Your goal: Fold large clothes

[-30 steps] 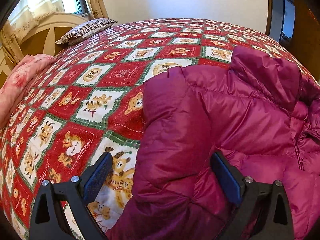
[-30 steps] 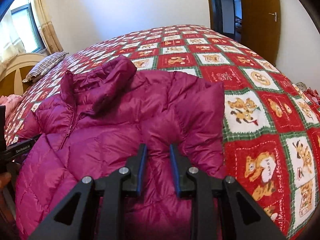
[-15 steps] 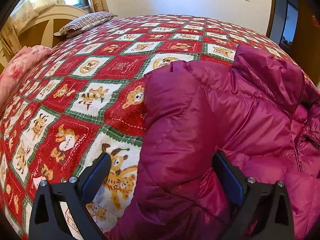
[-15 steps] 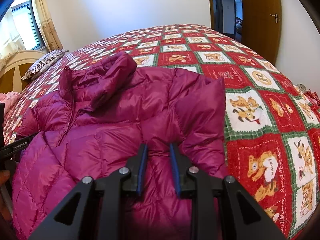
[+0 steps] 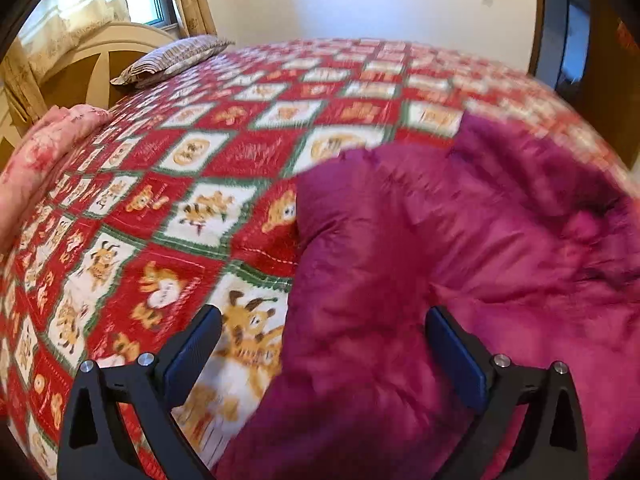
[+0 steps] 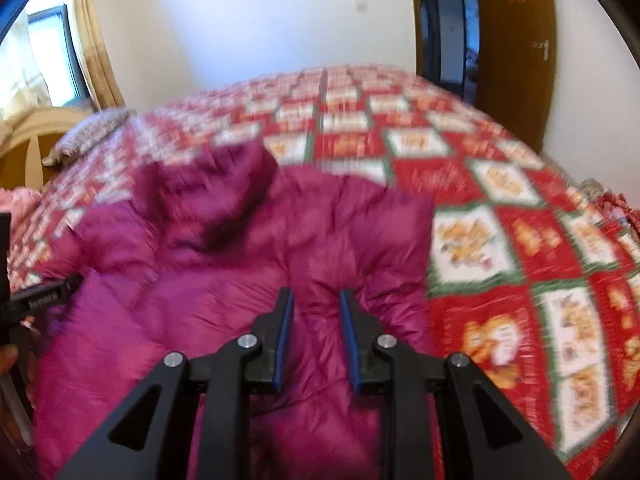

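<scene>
A magenta puffer jacket (image 5: pixel 460 248) lies spread on the bed with its hood toward the far side; it also shows in the right wrist view (image 6: pixel 248 264). My left gripper (image 5: pixel 320 336) is wide open, its jaws straddling the folded left sleeve edge of the jacket. My right gripper (image 6: pixel 316 304) is nearly closed over the jacket's right sleeve area, with a narrow gap and a ridge of fabric between the jaws. Both views are motion-blurred.
The bed carries a red, white and green bear-patterned quilt (image 5: pixel 160 208). A striped pillow (image 5: pixel 176 56) and a wooden headboard (image 5: pixel 92 60) are at far left, a pink blanket (image 5: pixel 36 160) at the left edge. A brown door (image 6: pixel 516 48) stands at right.
Both cameras have pulled back and up slightly, with motion blur now. The left gripper stays open over the sleeve. The right gripper's gap has widened a little.
</scene>
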Demonstrator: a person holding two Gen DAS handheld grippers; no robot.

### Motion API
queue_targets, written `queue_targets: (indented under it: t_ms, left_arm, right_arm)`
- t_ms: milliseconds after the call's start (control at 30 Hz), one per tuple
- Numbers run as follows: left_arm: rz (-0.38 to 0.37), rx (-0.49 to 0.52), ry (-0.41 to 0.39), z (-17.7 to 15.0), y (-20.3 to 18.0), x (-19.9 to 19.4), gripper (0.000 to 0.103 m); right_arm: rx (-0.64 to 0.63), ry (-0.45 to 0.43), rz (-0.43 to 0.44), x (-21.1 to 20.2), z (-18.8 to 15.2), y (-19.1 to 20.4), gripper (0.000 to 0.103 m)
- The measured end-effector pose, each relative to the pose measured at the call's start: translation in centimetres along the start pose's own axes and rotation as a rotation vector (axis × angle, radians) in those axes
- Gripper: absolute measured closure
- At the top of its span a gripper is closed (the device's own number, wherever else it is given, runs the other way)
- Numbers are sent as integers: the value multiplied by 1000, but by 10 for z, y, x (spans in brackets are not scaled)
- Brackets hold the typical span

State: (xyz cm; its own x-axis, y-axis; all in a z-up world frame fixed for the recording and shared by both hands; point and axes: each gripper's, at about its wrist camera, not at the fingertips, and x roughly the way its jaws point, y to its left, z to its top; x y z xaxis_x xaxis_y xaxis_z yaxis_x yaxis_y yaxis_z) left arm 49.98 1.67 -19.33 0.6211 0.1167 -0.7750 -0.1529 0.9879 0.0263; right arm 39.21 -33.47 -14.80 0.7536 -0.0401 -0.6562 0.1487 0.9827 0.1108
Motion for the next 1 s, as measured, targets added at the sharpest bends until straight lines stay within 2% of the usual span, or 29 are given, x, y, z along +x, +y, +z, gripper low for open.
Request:
queue_targets:
  t_ms: [33,100,167,233,267,367,400,567,667,733,767,800,833,867,933,1000]
  left_arm:
    - [-48,-19,-29,-1,5,-15,1]
    - [-72,-21,-75,0,10,-30,1]
    - [-17,9,-93,5,10,-26,1]
    - [59,7,-45,7,12,-5,1]
    - [67,-5,-18,5,15,2,1]
    - [5,-39,63,-8,23,28,1]
    - [-3,-40,58,-11,24,29,1]
    - [-5,-40,38,-16,20,30,1]
    - [-12,-39,52,-15,20,29,1]
    - [6,-42,74,-7,23,16,1]
    - [-2,-61,50,0,28,1,1]
    - [-34,-73,6,8,30,-16,1]
    - [-57,-63,-30,20,27,-31,1]
    - [-60,-48,-41,27,21,-38,1]
    - [-81,-5,-40,53,-2,-46,1]
    - [-95,10,-29,71,-27,-41,1]
  right_arm:
    - [-6,-18,24,-14,1,5,76]
    - [-35,-43,78,-33,-1,19,70]
    - [-77,-36,127,-37,-9,37,68]
    - [-115,20,180,-26,-19,55,69]
    - [-146,61,190,-16,-28,63,69]
    - [-190,119,179,2,-47,72,71]
    - [-206,144,176,9,-52,73,71]
    - [-221,140,168,17,-57,72,71]
    - [-226,137,165,17,-58,73,71]
    - [-242,153,175,10,-55,75,70]
    - [-247,163,186,6,-51,74,65]
    - [-245,161,212,-1,-44,70,51]
    - [-242,131,235,-10,-36,66,42]
    - [-241,103,238,-14,-29,63,29]
    - [-237,35,210,-20,-2,54,25]
    - [-217,36,195,-9,22,46,25]
